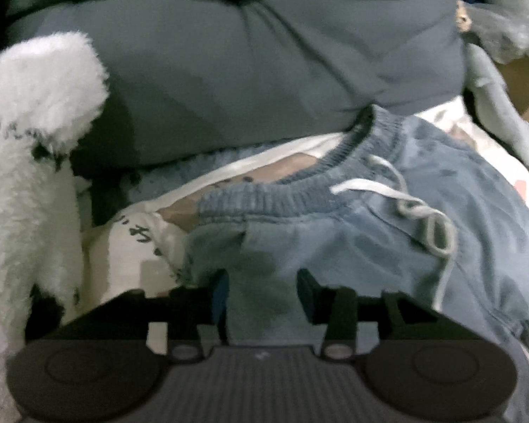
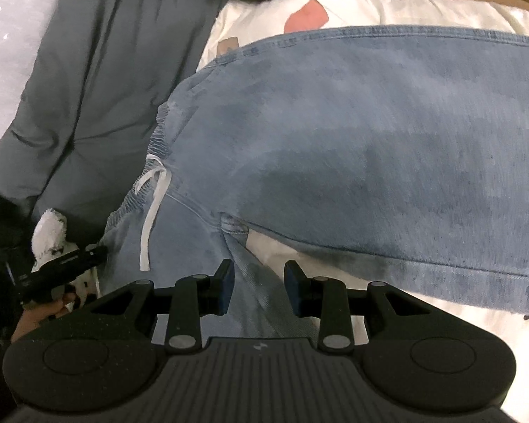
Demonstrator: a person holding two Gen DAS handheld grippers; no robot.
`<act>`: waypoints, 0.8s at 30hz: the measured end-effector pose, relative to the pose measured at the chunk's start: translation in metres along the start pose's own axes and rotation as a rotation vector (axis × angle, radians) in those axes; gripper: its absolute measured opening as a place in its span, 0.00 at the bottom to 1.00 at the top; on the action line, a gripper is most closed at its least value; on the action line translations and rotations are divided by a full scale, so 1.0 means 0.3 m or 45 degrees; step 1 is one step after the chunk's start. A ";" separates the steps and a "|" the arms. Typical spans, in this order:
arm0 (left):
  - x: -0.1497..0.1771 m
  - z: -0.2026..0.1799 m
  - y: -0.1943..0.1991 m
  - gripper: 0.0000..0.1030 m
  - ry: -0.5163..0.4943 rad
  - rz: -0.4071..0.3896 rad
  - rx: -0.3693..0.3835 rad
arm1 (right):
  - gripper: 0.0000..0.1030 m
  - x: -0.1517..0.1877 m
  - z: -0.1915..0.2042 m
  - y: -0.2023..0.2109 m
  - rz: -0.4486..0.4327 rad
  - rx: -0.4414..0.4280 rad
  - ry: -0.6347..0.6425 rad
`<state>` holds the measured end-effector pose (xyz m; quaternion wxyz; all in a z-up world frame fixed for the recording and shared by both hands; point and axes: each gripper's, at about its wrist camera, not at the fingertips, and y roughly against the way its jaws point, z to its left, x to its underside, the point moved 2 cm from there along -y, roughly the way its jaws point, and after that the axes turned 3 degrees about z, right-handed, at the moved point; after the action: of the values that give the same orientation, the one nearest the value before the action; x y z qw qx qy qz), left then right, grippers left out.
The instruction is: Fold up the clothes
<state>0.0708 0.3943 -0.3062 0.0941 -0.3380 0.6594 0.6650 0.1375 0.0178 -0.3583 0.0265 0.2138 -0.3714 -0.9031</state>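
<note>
1. Item under inspection: a pair of light-blue denim-look trousers (image 2: 352,148) with an elastic waistband (image 1: 282,194) and a white drawstring (image 1: 416,211), lying spread on a white printed bed sheet (image 2: 388,10). In the right wrist view the waistband lies toward 9 o'clock and one leg runs off toward 3 o'clock.

2. Surroundings: a dark grey garment (image 1: 247,63) lies just beyond the waistband at 12 o'clock in the left wrist view. A white fluffy item (image 1: 35,112) sits at 9 o'clock, and a grey plush toy (image 1: 504,81) at 2 o'clock.

3. Left gripper (image 1: 262,282): fingers spread, hovering over the cloth just below the waistband. No fabric appears pinched, though the view is blurred.

4. Right gripper (image 2: 259,276): fingers spread over the crotch seam (image 2: 232,225) region, with a fold of the near leg between them, not clamped.

5. Handling assessment: the cloth looks soft, limp and moderately light, heavier than shirt fabric. It should drape and sag when lifted and is unlikely to slip from rubber pads. It is not fragile.

6. Recommended hold: the gathered waistband offers the thickest, firmest edge for the left gripper. The seam junction at the crotch gives the right gripper a stable ridge.

7. Risk: the drawstring loop may snag a finger. A pinch taken too deep could catch the sheet beneath.
</note>
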 end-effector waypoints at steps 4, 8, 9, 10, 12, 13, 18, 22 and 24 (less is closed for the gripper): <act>0.030 -0.070 0.033 0.43 -0.078 -0.023 0.024 | 0.34 -0.014 0.025 0.009 -0.039 0.076 0.084; 0.073 -0.125 -0.021 0.43 -0.113 0.043 0.085 | 0.34 -0.064 0.041 0.020 -0.087 0.134 0.155; 0.083 -0.135 -0.040 0.43 -0.120 0.060 0.089 | 0.34 -0.082 0.043 0.014 -0.092 0.151 0.169; 0.090 -0.140 -0.059 0.43 -0.130 0.073 0.091 | 0.34 -0.099 0.045 0.007 -0.094 0.167 0.182; 0.102 -0.141 -0.099 0.43 -0.155 0.099 0.058 | 0.34 -0.126 0.051 -0.022 -0.080 0.204 0.230; 0.101 -0.133 -0.114 0.43 -0.157 0.106 0.034 | 0.34 -0.139 0.055 -0.039 -0.071 0.224 0.257; 0.061 -0.062 -0.150 0.35 -0.122 0.102 -0.087 | 0.34 -0.208 0.063 -0.130 -0.052 0.294 0.323; 0.017 -0.031 -0.122 0.35 -0.077 0.065 -0.072 | 0.34 -0.249 0.097 -0.199 -0.051 0.297 0.343; -0.005 -0.021 -0.101 0.39 -0.051 0.039 -0.056 | 0.34 -0.271 0.130 -0.240 -0.037 0.279 0.370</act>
<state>0.0913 0.3923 -0.3294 0.0897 -0.3166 0.6477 0.6872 0.2034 0.1124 -0.3527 0.0431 0.3489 -0.4568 -0.8172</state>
